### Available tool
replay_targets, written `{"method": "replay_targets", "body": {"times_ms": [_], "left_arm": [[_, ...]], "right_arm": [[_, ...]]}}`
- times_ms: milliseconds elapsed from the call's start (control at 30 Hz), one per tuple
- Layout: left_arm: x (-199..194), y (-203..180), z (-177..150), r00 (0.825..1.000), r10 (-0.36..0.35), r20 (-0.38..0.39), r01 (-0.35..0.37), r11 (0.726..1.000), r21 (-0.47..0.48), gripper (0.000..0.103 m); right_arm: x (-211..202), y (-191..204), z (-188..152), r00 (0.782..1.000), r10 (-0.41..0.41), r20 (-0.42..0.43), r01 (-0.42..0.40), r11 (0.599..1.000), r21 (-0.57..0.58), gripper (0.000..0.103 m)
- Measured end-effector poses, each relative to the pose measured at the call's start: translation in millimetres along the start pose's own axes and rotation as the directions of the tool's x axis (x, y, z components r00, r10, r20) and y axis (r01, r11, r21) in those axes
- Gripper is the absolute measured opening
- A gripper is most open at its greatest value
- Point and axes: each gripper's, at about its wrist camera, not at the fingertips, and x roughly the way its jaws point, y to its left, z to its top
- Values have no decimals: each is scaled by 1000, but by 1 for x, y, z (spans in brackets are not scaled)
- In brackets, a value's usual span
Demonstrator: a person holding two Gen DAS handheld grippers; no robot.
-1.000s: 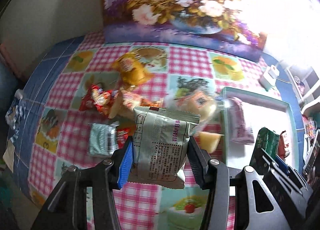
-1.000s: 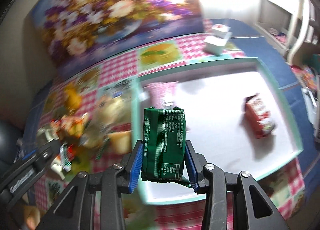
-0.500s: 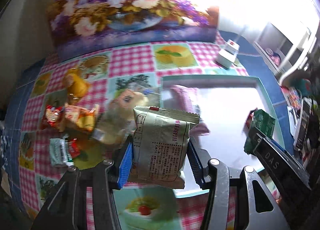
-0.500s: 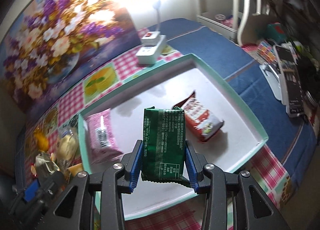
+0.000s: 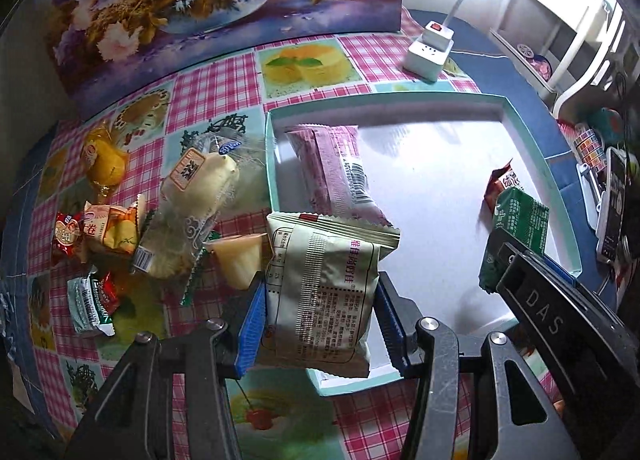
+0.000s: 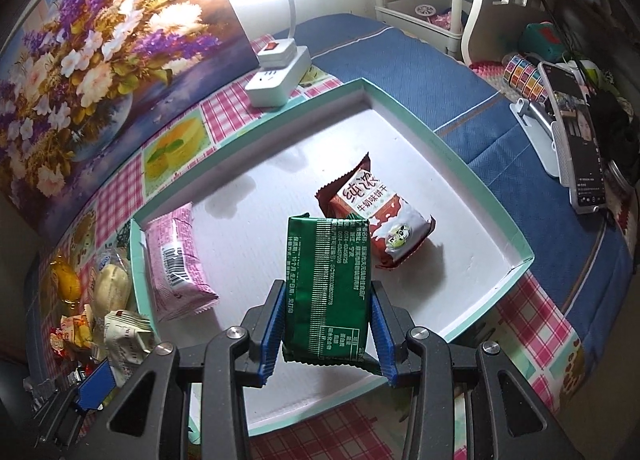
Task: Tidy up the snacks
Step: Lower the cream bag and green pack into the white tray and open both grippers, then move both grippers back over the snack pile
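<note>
My left gripper (image 5: 320, 324) is shut on a pale beige snack packet (image 5: 322, 292), held over the near left corner of the white tray with a teal rim (image 5: 400, 98). My right gripper (image 6: 326, 328) is shut on a dark green snack packet (image 6: 326, 288) above the tray's (image 6: 440, 140) middle. Inside the tray lie a pink packet (image 6: 176, 264) at the left and a red-brown biscuit packet (image 6: 380, 220) toward the right. The left wrist view also shows the pink packet (image 5: 336, 172), the green packet (image 5: 516, 228) and the right gripper's body at the tray's right side.
Loose snacks lie left of the tray on the checked cloth: a clear-wrapped bread (image 5: 192, 204), a jelly cup (image 5: 240, 260), a yellow snack (image 5: 104, 160), small red and green packets (image 5: 88, 300). A white power strip (image 5: 428, 52) stands behind, a flower painting (image 5: 200, 0) at the back, a phone on a stand (image 6: 576, 140) at right.
Both grippers have travelled right from over the loose snacks to above the tray, each still gripping its packet. The tray now fills more of both views.
</note>
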Motion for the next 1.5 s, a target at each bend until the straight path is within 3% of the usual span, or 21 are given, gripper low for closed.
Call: {"method": "replay_targets", "body": {"times_ms": [700, 1033, 1200, 1267, 1333, 1400, 1433, 1500], "left_arm": [[10, 11, 1, 998, -12, -54, 10, 999, -37, 55], [3, 47, 2, 1000, 7, -19, -11, 986, -165, 55], [2, 88, -2, 1000, 18, -8, -19, 952, -304, 55], [2, 107, -7, 1000, 28, -8, -29, 930, -365, 55], [3, 122, -11, 999, 36, -10, -37, 910, -413, 55], [3, 138, -17, 999, 46, -10, -45, 888, -458, 63], [3, 144, -19, 998, 58, -9, -55, 877, -477, 75], [1, 157, -24, 996, 84, -3, -74, 857, -510, 77]], "right_arm": [[11, 4, -3, 999, -18, -41, 17, 1000, -17, 44], [11, 10, -5, 999, -8, -42, 6, 999, -41, 43], [13, 25, -10, 999, 19, -47, -24, 994, -105, 48], [13, 35, -14, 999, 31, -45, -37, 988, -151, 62], [12, 45, -18, 998, 44, -42, -52, 979, -197, 64], [11, 54, -22, 997, 61, -39, -68, 969, -238, 71], [11, 58, -24, 997, 69, -38, -76, 965, -252, 72], [10, 64, -28, 996, 86, -39, -94, 956, -278, 76]]}}
